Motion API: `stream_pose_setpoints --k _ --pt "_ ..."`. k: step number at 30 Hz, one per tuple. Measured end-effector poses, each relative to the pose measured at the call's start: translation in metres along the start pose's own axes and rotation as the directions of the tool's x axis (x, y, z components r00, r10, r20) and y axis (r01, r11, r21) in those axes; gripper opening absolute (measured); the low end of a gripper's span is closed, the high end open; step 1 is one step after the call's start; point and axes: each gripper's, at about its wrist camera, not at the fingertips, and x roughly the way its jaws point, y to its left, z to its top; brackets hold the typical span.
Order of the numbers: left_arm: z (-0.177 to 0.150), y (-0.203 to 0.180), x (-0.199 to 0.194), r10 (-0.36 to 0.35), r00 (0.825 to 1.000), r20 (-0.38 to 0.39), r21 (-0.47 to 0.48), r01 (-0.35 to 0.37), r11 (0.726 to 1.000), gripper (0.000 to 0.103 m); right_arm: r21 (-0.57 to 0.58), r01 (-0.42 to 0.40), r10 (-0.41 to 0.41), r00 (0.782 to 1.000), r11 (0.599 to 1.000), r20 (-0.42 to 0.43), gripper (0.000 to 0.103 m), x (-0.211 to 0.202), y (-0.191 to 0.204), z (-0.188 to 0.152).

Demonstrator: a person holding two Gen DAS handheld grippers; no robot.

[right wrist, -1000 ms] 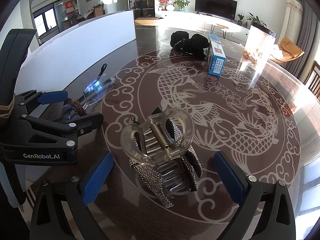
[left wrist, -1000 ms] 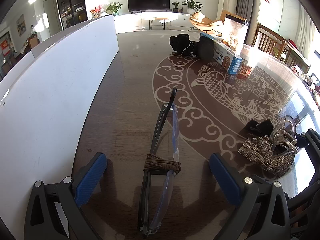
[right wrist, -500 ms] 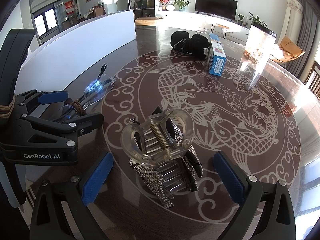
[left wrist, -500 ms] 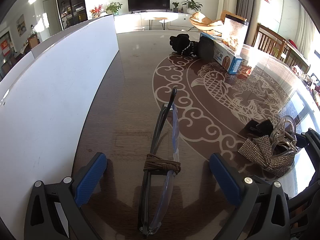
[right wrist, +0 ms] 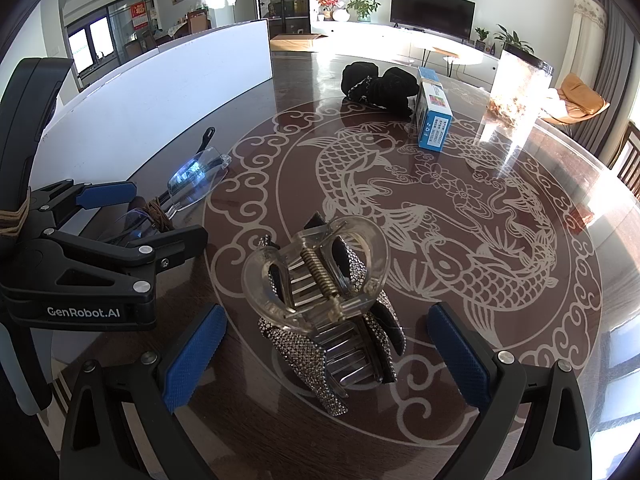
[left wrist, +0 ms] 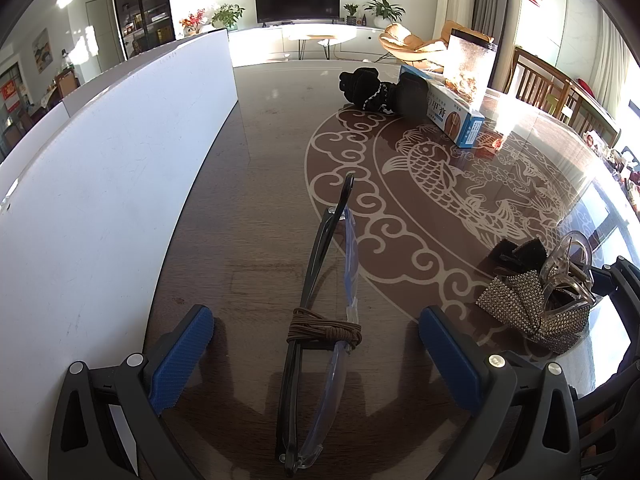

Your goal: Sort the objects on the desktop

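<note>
Nothing has moved; both claws gape empty, left claw [right wrist: 132, 216] marked "GenRobot.AI", right claw [right wrist: 326, 354].

- "GenRobot.AI" is showing in white on the black plastic left gripper [right wrist: 104, 236] body, right wrist view.
- Blue-and-white cardboard box [left wrist: 452, 116]: large Chinese chars are showing, approx. "甲养"; small print isn't legible.
</note>
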Motion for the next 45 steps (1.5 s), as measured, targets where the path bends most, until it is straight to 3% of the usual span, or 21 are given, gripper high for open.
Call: stream_pose_setpoints --k 45 --pt "0.0000 -0.0001 -0.0005 0.000 1.000 0.000 0.000 0.000 1.000 0.103 0.004 -0.009 0.009 1.000 1.000 0.001 0.101 0.0004 -0.0015 0.0005"
